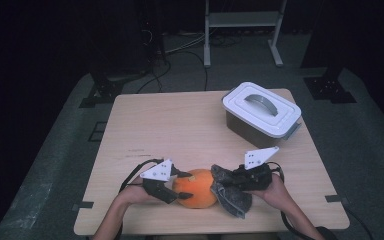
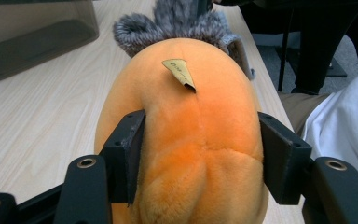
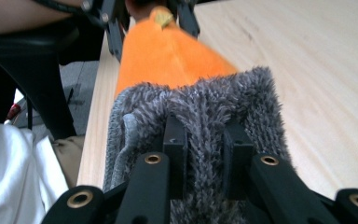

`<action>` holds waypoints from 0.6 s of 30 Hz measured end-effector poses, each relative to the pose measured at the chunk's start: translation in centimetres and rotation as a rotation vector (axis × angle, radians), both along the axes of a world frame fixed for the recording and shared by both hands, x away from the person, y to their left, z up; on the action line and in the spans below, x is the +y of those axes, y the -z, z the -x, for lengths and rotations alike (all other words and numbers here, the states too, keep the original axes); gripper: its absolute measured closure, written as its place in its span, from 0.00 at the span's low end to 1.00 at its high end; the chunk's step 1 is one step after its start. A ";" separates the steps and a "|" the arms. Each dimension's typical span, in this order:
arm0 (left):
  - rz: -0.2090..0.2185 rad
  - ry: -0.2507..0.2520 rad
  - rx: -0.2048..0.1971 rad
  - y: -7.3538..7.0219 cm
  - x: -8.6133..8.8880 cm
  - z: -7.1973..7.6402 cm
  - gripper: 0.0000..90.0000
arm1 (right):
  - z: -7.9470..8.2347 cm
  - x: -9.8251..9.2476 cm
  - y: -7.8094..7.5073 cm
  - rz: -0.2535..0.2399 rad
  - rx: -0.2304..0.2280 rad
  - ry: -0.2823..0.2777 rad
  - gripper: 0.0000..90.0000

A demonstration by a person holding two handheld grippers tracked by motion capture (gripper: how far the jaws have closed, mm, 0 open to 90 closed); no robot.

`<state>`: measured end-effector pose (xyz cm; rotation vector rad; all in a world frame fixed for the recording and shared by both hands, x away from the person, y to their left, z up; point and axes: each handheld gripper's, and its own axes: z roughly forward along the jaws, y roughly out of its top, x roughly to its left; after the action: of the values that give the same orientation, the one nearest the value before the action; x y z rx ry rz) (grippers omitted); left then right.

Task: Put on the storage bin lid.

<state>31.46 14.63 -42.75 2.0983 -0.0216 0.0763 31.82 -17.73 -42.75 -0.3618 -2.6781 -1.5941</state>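
Left claw (image 2: 200, 154) straddles orange plush (image 2: 191, 121); tan tag (image 2: 179, 71) illegible.

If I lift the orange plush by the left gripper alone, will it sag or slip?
The orange plush looks soft and stuffed, so it should be light and squash rather than slip. The left gripper straddles its rounded end; the fuzzy grey part, pinched by the right gripper, would likely droop.

Overhead plus two close gripper views
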 end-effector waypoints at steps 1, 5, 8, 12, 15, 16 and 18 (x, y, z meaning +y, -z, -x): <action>-0.001 0.001 -0.003 0.0 0.0 0.0 0.43 | -0.1 0.0 0.2 0.001 0.010 -0.001 0.83; 0.004 -0.004 0.000 0.0 -0.1 -0.1 0.43 | -0.3 -0.5 0.7 0.050 0.019 0.009 0.83; -0.002 -0.003 -0.008 -0.2 -0.2 0.0 0.42 | -0.2 -0.6 0.1 0.034 0.001 0.018 0.83; 0.007 -0.001 -0.014 -0.2 -0.7 0.1 0.41 | -0.1 0.0 -1.2 -0.055 -0.027 0.005 0.83; 0.006 -0.010 -0.002 -0.3 -0.9 0.1 0.37 | -0.2 0.4 -0.7 -0.031 -0.015 -0.002 0.83; 0.009 -0.021 0.009 -0.3 -0.9 0.0 0.34 | -0.3 0.3 -0.5 -0.032 -0.004 -0.004 0.83; 0.017 -0.044 0.049 -0.4 -0.9 -0.2 0.27 | -0.2 0.0 -0.2 -0.001 0.005 -0.003 0.83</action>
<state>31.68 13.68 -42.32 2.0831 0.0541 0.0511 32.03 -17.75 -42.51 -0.3610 -2.6732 -1.5916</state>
